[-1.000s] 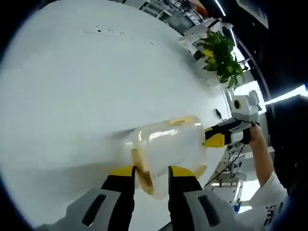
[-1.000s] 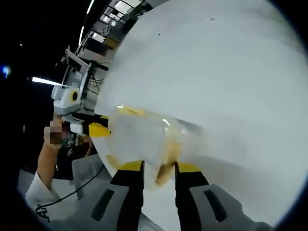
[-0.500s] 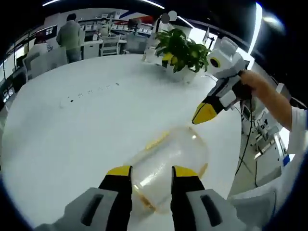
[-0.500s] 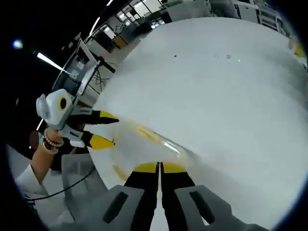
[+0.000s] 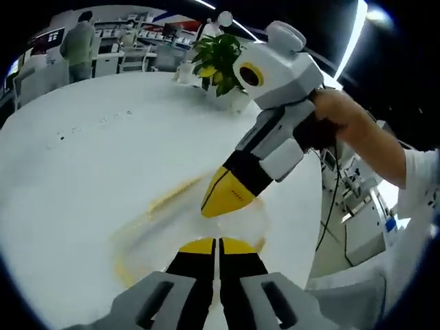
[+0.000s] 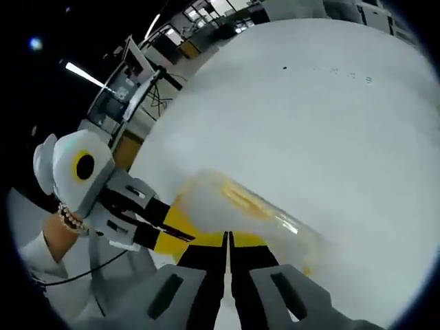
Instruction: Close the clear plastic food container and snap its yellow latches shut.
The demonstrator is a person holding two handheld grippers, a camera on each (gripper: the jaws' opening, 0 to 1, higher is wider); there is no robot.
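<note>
Both grippers have closed in over the clear plastic food container since half a second ago: the left gripper, then spread around the box, now has its jaws pressed together with nothing seen between them, and the right gripper likewise sits with jaws together. The container lies blurred on the white round table, just ahead of both sets of yellow tips, its yellow latches smeared and their state unreadable. With neither tool gripping it, a downward push on a latch could likely skid the light box across the smooth tabletop or tip it.
</note>
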